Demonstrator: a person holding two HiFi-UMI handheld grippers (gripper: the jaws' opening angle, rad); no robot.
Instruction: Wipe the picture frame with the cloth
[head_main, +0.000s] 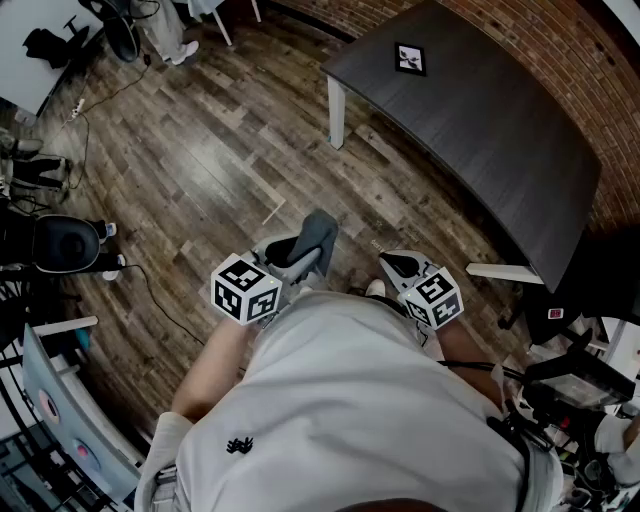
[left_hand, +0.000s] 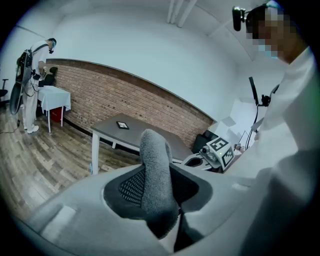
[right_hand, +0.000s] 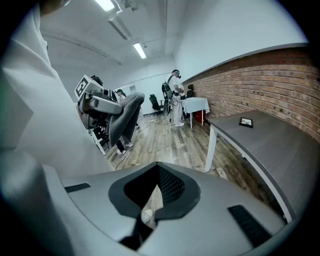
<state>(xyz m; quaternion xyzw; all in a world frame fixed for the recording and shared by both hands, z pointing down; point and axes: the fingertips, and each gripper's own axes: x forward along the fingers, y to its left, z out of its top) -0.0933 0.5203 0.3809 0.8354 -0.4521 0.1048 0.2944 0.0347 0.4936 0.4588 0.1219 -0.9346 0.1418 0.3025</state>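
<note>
Gripping the cloth (left_hand: 155, 160), the left gripper (head_main: 292, 255) tilts down.

Tally: two grippers, one cloth (head_main: 318, 236), one picture frame (head_main: 410, 58), one dark surface (head_main: 500, 140).
The two are the left gripper (head_main: 296, 258) and the right gripper (head_main: 398, 266); each carries one marker cube (head_main: 245, 290), which makes two cubes in all. The cloth is a single grey piece, and the picture frame is the only one on the surface. Farther off, the left gripper view shows one white-draped table (left_hand: 54, 97) and one standing person (left_hand: 34, 85).
</note>
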